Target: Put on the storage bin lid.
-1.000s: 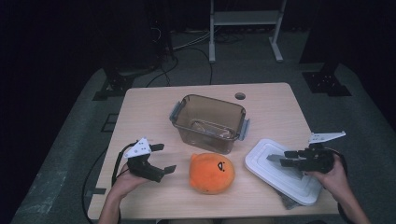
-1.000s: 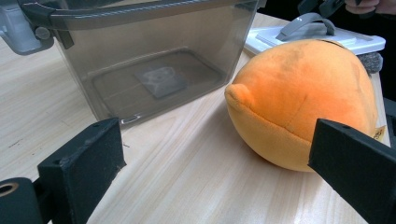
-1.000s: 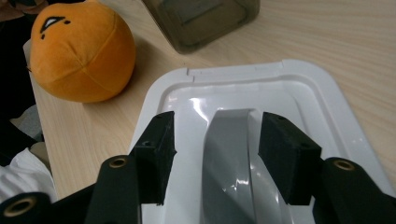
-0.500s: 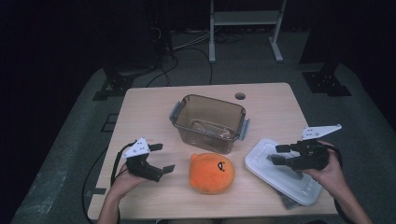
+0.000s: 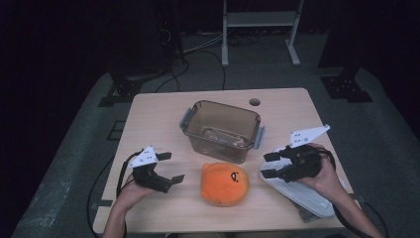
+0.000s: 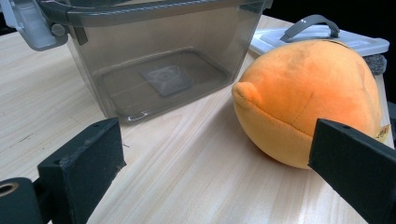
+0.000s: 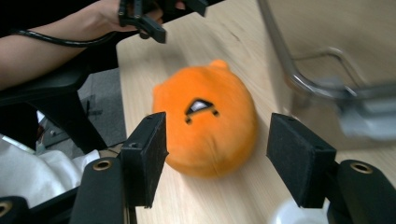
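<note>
Near the front edge of the tabletop point(image 5: 163, 129), about midway along it, lies the orange plush toy point(image 5: 224, 183), a round soft thing with a small stitched face on top. It rests flat on the wood, touched by neither gripper. Just behind it, toward the middle of the tabletop, stands the clear brown storage box point(image 5: 221, 130), open at the top with grey latches at its ends; a narrow strip of bare wood separates toy and box.

Toward the front left corner the left gripper point(image 5: 168, 167) hovers with its jaws spread wide and nothing between them, pointed at the toy but well short of it. In the left gripper view the toy point(image 6: 306, 100) sits ahead between the two black jaws, with the box point(image 6: 159, 56) behind it.

Close to the front right corner the right gripper point(image 5: 271, 164) is held above the white lid point(image 5: 309, 198), which lies flat by the right edge. Its jaws also stand apart and empty, aimed at the toy point(image 7: 205, 123), which shows between them in the right gripper view.
</note>
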The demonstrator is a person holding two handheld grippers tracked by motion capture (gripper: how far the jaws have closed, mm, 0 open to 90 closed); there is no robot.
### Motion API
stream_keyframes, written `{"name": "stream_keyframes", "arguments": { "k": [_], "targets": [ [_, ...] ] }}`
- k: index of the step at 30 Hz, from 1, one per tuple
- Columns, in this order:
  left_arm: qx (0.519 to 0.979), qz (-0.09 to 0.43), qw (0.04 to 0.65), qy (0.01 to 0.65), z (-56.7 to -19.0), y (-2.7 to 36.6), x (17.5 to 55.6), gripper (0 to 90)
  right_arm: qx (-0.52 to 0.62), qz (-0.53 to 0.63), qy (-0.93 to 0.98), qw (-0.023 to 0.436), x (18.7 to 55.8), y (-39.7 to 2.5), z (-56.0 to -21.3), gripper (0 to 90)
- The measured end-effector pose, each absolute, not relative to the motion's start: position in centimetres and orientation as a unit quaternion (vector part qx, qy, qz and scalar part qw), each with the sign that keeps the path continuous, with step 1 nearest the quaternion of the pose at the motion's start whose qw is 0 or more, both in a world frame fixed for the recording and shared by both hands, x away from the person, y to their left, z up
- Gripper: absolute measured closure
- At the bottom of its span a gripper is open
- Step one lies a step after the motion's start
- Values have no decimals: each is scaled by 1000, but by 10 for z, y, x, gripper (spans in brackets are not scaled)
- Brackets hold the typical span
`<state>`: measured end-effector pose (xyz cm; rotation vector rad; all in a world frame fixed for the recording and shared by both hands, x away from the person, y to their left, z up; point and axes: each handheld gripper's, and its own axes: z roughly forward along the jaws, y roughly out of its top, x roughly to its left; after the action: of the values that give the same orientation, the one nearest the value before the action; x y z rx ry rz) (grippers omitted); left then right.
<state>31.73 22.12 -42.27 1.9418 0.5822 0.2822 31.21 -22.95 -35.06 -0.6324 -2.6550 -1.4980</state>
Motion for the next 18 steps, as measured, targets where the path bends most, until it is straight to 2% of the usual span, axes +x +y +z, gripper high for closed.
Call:
{"name": "stream_keyframes", "arguments": {
  "k": [18],
  "targets": [
    [809,120,520,247,-423,225,316,27,-139,-448,-882,45,323,-156,-352,365]
  ]
}}
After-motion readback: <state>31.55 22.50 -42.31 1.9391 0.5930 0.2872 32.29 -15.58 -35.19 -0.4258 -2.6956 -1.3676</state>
